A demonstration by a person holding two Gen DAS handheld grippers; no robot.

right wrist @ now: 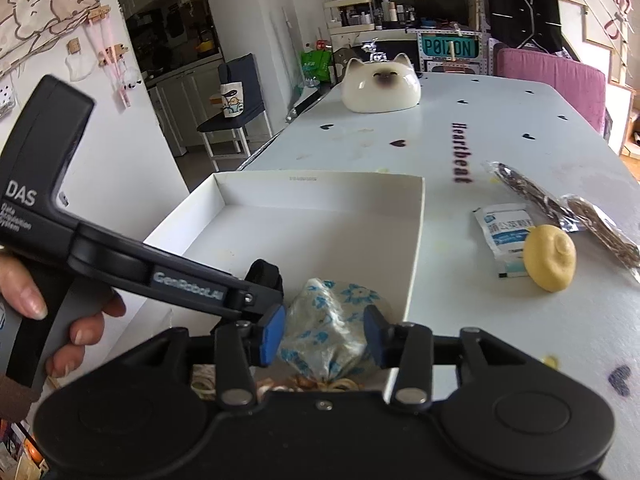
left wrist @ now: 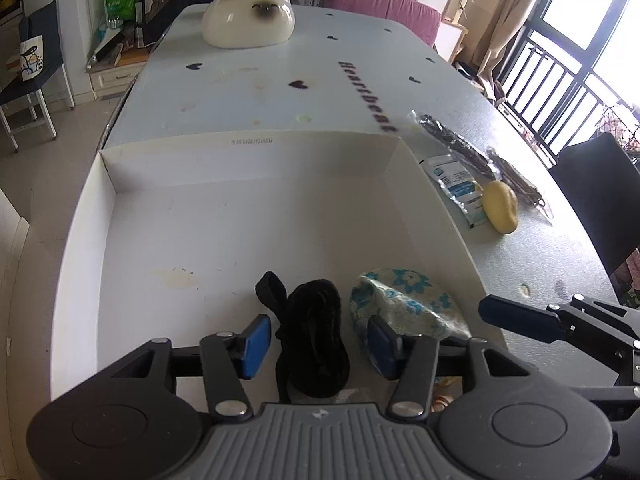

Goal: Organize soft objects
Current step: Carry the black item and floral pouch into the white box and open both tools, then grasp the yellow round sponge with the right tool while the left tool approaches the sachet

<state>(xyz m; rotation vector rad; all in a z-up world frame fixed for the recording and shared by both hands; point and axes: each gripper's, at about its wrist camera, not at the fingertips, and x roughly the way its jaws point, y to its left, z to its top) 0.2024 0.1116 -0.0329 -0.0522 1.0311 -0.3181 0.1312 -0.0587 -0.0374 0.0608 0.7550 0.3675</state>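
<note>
A shallow white box [left wrist: 240,216] lies on the table and also shows in the right wrist view [right wrist: 416,240]. In its near end lie a black fuzzy soft item with a strap [left wrist: 316,336] and a bundle in blue-flowered cloth [left wrist: 404,296]. My left gripper [left wrist: 318,346] is open, its blue pads either side of the black item, not closed on it. My right gripper [right wrist: 324,338] is open around the flowered bundle [right wrist: 328,328]. A yellow soft ball [right wrist: 550,258] lies on the table right of the box, also seen in the left wrist view [left wrist: 501,206].
A white-and-blue sachet [right wrist: 502,236] and brown packets in clear wrap [right wrist: 568,212] lie beside the ball. A cat-shaped ceramic bowl [right wrist: 382,90] sits at the table's far end. Rubber bands [right wrist: 320,384] lie at the box's near edge. Chairs stand around the table.
</note>
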